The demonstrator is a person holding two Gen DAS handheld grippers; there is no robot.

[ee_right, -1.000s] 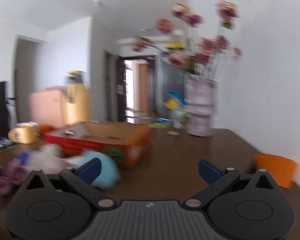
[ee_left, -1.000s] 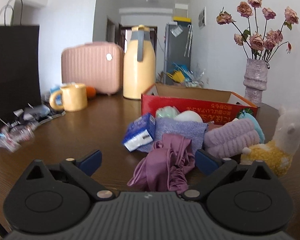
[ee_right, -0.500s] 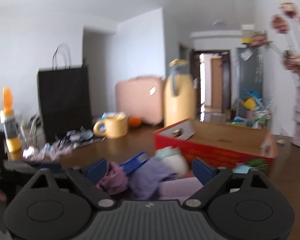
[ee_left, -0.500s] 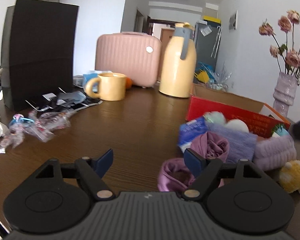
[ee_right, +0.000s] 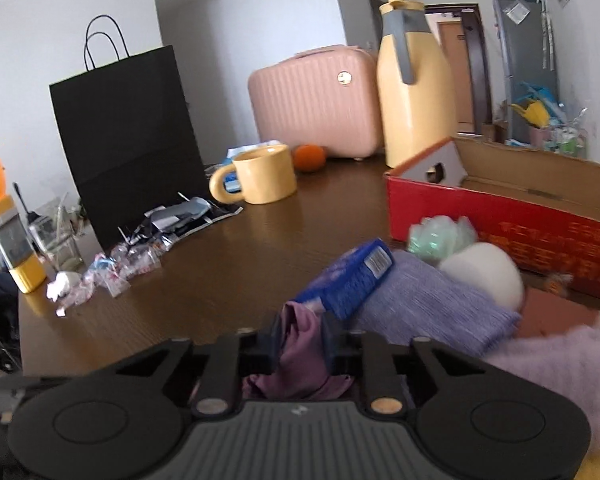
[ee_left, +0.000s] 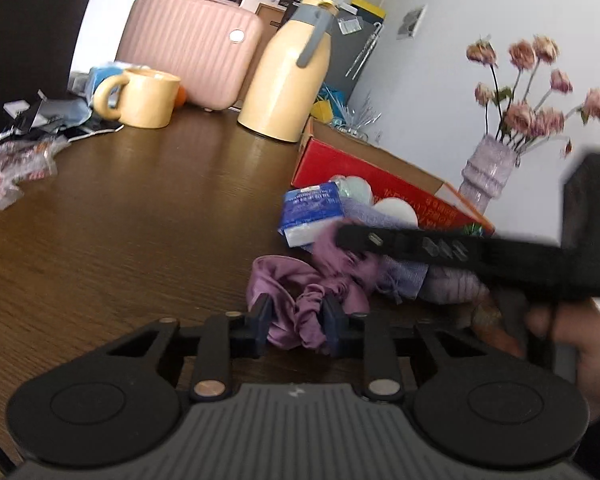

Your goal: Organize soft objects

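Note:
A crumpled purple cloth lies on the brown table in front of a pile of soft things. My left gripper is closing on its near fold, and the pads press the fabric. My right gripper is closing on the far end of the same cloth, which fills the gap between its pads. In the left wrist view one of its fingers reaches in from the right, held by a hand. The pile holds a blue tissue pack, a lavender towel, a white ball and a fluffy pink roll.
A red cardboard box stands open behind the pile. Further back are a yellow jug, a pink case, a yellow mug, an orange and a black paper bag. Wrappers litter the left. A flower vase stands at the right.
Both grippers went from wide open to closed on the purple cloth. The right gripper swung left from the vase side to the pile. The left gripper moved in on the cloth's near fold.

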